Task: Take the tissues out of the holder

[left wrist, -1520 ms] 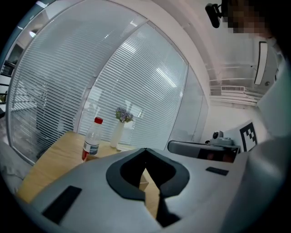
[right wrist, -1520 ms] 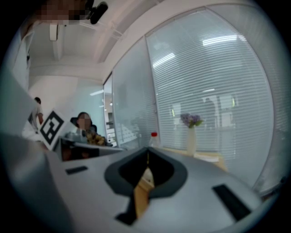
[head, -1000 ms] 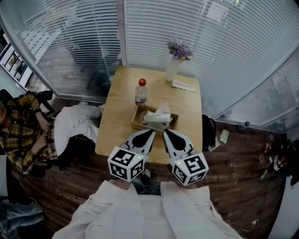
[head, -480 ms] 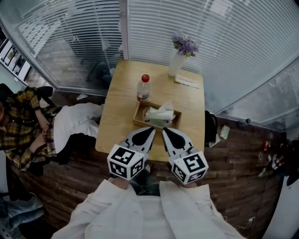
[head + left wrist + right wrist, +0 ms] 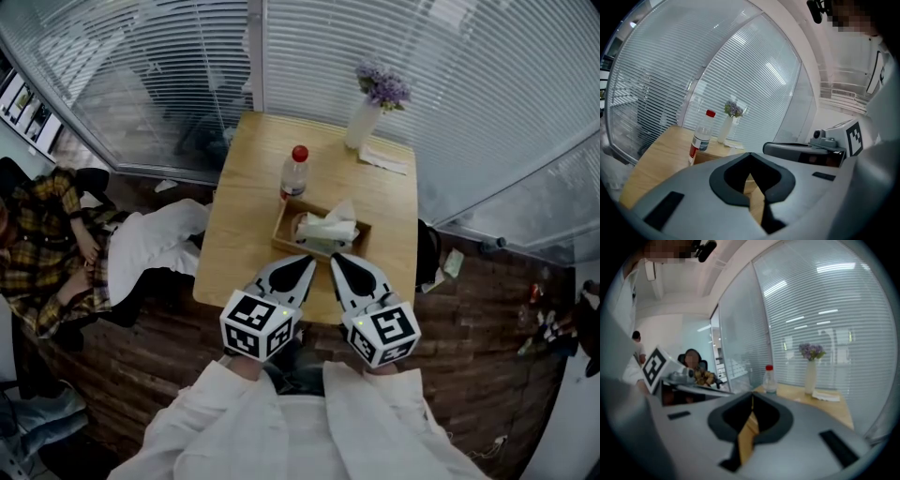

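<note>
In the approach step, the left gripper [image 5: 298, 266] and right gripper [image 5: 339, 261], fingers together and empty, hovered short of the tissues [image 5: 328, 225] in the holder [image 5: 285, 236], which likely called for opening and reaching next.

In the left gripper view, the left gripper's [image 5: 750, 157] own body is covering the tissues [image 5: 326, 226] and most of the holder [image 5: 707, 157]. In the right gripper view, only a tan sliver is showing between the right gripper's [image 5: 752, 397] jaws, too little to tell worktop from holder. In the head view, the picture's left edge is cutting off the seated person [image 5: 42, 253].
</note>
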`<state>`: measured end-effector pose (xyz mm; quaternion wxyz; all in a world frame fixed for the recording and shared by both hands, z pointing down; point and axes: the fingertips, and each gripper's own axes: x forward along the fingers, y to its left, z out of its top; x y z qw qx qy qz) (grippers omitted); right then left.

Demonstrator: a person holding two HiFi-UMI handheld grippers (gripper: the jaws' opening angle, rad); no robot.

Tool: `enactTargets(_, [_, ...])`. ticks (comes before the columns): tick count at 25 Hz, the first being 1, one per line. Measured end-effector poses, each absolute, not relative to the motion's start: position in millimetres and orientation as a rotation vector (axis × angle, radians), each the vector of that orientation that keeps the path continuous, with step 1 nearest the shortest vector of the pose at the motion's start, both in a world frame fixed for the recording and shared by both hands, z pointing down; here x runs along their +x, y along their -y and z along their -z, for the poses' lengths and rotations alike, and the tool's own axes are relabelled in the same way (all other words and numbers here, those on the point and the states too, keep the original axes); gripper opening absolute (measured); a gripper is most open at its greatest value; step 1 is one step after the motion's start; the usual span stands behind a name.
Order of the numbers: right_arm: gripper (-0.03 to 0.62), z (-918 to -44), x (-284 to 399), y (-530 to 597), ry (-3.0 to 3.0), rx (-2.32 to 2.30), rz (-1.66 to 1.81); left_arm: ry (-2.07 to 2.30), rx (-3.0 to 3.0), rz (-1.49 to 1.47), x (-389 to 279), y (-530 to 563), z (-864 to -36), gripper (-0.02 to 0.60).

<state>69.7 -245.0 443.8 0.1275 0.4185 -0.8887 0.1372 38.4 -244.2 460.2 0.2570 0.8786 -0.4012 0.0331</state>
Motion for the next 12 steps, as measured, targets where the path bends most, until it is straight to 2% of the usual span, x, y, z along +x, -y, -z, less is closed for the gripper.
enactTargets(12, [0.012, -476.0, 60.7, 261.1, 2.486, 1.042, -0.351, 1.06, 2.338, -0.096, 38.1, 256.7, -481.6, 0.008])
